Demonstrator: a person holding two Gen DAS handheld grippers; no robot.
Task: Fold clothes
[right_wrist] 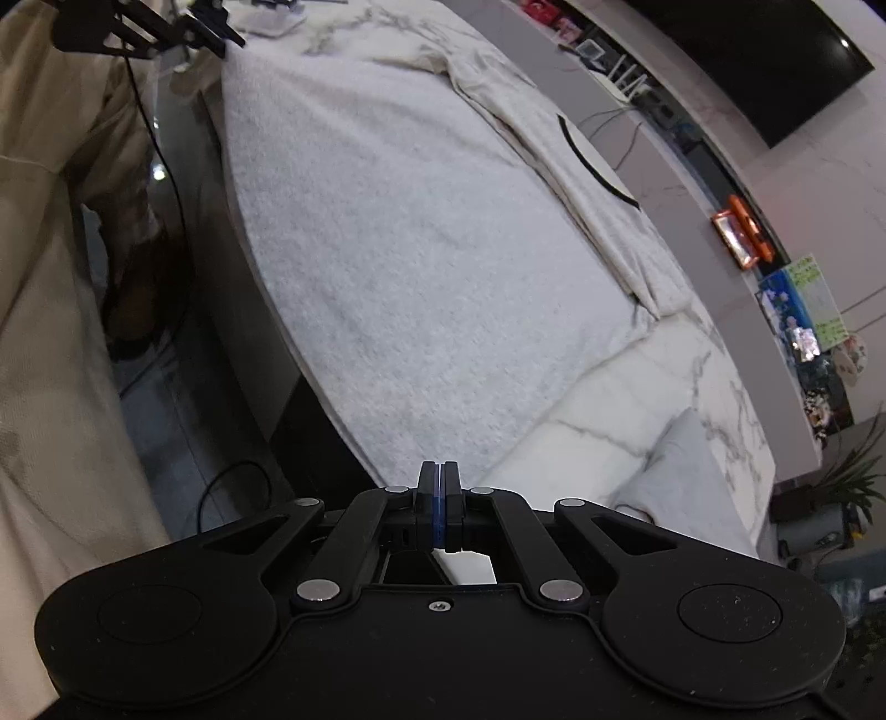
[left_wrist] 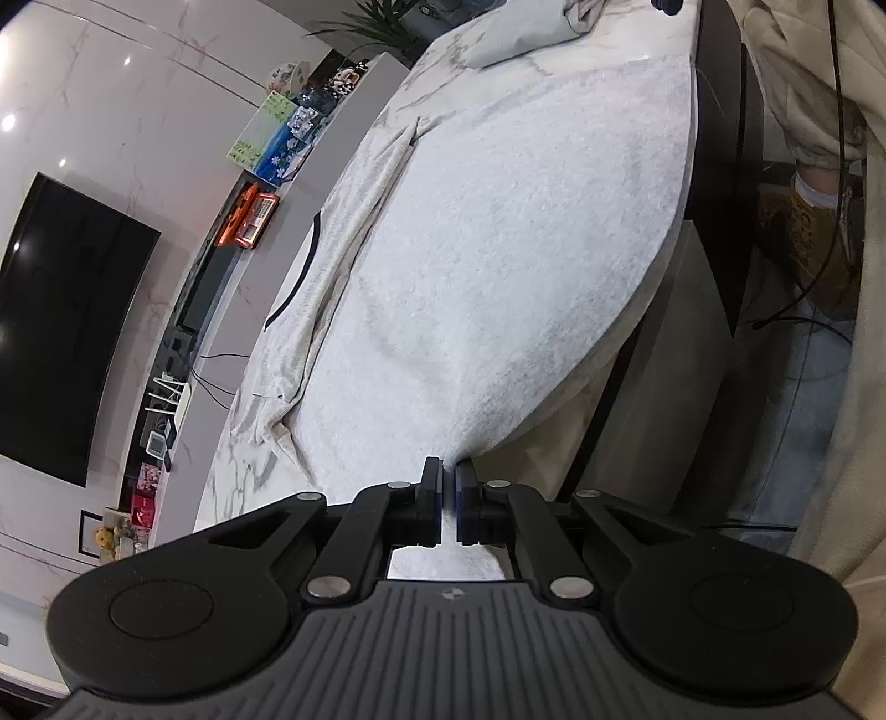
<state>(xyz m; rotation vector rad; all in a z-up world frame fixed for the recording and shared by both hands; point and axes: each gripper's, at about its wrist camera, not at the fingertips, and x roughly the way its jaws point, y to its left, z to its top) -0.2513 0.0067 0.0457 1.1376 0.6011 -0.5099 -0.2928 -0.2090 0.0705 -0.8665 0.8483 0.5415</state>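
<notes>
A light grey fleecy garment (left_wrist: 498, 232) lies spread over a white marble table (left_wrist: 232, 476). Its sleeve, with a black stripe (left_wrist: 303, 277), is folded along the far side. My left gripper (left_wrist: 448, 471) is shut, pinching the garment's near corner. In the right wrist view the same garment (right_wrist: 398, 232) runs down to my right gripper (right_wrist: 437, 471). That gripper is shut at the opposite corner, by the table's near edge. The left gripper (right_wrist: 219, 33) shows small at the far corner.
A folded pale cloth (right_wrist: 675, 459) rests on the marble table (right_wrist: 598, 421) to the right. A person in beige clothing (right_wrist: 50, 277) stands by the table's edge, with cables (right_wrist: 177, 166) hanging. A shelf with an orange box (left_wrist: 252, 216) and a television (left_wrist: 61, 327) line the wall.
</notes>
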